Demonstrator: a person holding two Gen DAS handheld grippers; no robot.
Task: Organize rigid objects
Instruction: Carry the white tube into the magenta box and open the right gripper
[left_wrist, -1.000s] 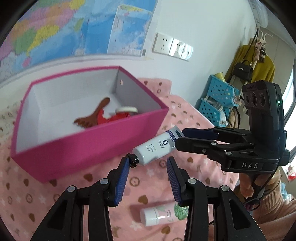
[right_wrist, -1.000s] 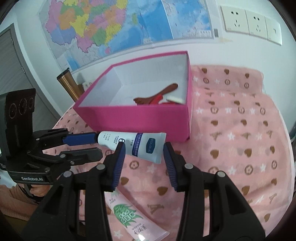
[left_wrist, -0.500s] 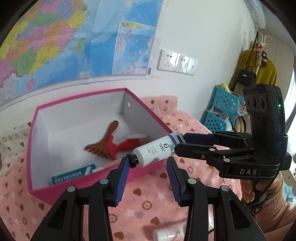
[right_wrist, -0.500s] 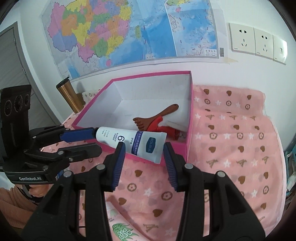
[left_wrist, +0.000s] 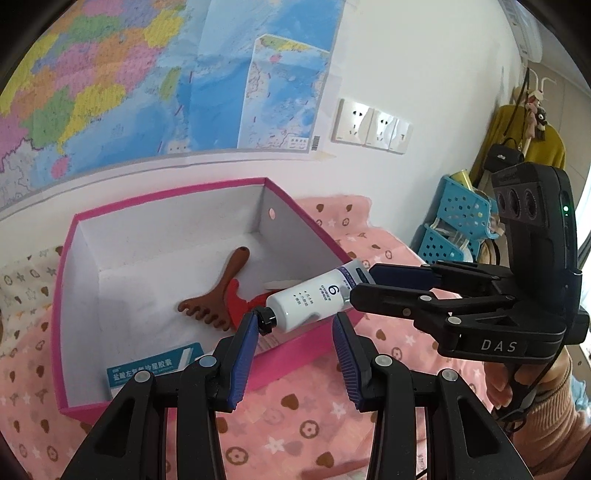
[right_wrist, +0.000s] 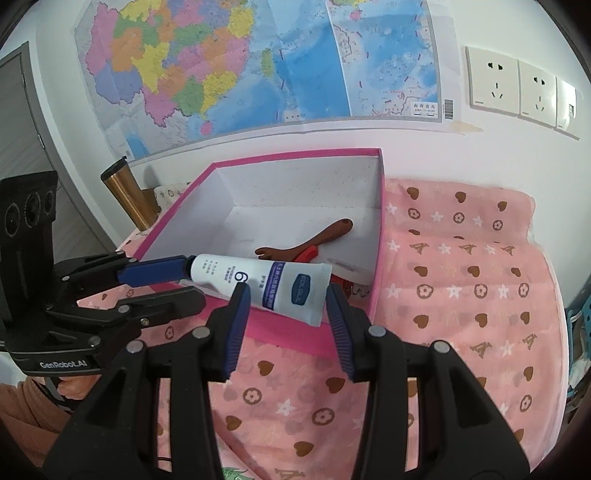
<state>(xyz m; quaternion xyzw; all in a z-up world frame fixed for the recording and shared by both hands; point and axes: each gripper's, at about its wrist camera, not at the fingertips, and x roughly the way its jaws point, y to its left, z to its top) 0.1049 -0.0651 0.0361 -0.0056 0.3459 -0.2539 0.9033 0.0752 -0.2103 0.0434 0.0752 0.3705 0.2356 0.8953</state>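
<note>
A white tube marked "6" (left_wrist: 314, 301) hangs over the front rim of the pink box (left_wrist: 288, 350), held between both grippers. My left gripper (left_wrist: 293, 345) has its jaws either side of the cap end. My right gripper (right_wrist: 286, 315) has its jaws either side of the flat tail end of the tube (right_wrist: 258, 282). Each gripper also shows in the other's view: the right one (left_wrist: 365, 284) at the tail, the left one (right_wrist: 184, 277) at the cap. Inside the box lie a brown wooden comb (left_wrist: 218, 295), a red item (left_wrist: 240, 302) and a blue-and-white carton (left_wrist: 147, 369).
The pink box (right_wrist: 295, 332) stands on a pink patterned cloth (right_wrist: 461, 295) by a wall with a map and sockets. A gold flask (right_wrist: 127, 194) stands left of the box. Blue baskets (left_wrist: 454, 229) sit at the far right. A green-printed tube (right_wrist: 232, 472) lies at the bottom edge.
Both grippers have lifted the white tube from the cloth in front of the box up over the box's front rim. The green-printed tube stayed on the cloth below.
</note>
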